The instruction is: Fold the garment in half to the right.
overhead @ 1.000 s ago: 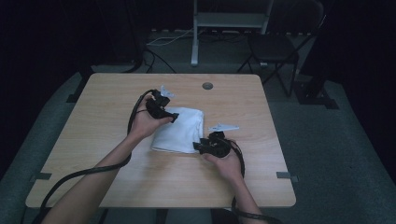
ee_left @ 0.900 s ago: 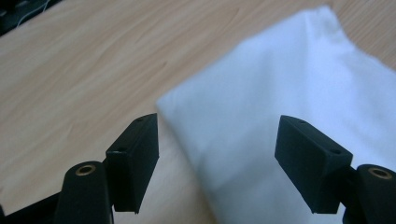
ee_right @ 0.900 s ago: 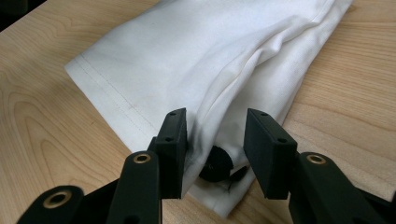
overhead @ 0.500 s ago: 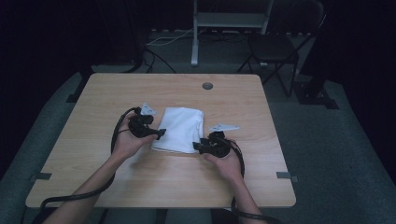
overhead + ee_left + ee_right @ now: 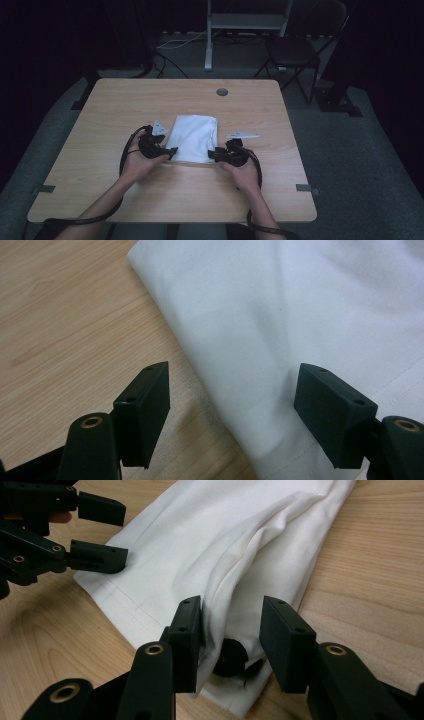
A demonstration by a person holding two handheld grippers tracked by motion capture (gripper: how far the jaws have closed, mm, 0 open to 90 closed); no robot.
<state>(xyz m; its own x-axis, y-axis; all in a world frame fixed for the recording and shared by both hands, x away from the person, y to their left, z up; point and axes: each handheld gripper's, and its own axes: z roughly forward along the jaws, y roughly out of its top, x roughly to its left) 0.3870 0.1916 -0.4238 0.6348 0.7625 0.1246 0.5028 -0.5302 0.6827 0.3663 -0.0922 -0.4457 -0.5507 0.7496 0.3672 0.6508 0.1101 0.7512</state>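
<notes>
The folded white cloth [image 5: 192, 139] lies in the middle of the frame in the high view, flat on the wooden surface [image 5: 125, 100], its near hem toward the person. A second ago the left tool [image 5: 170, 153] sat over the cloth's upper left part; it now rests at the near left corner, lower in the frame and just beside the hem. In the left tool view its jaws stand wide apart, one over bare wood, the other over the cloth [image 5: 300, 315], gripping nothing. The right tool [image 5: 212, 155] has kept its place at the near right corner; in the right tool view its jaws straddle a raised fold of the cloth [image 5: 235, 545] and have closed a little, though a gap shows beside one pad, so whether they pinch cannot be told. With a tool at each near corner, the work looks set for a two-corner lift or fold

Bare wood runs wide to the left, right and top of the frame; the near edge lies close behind the hands. A small round grommet [image 5: 222, 92] sits well beyond the cloth
</notes>
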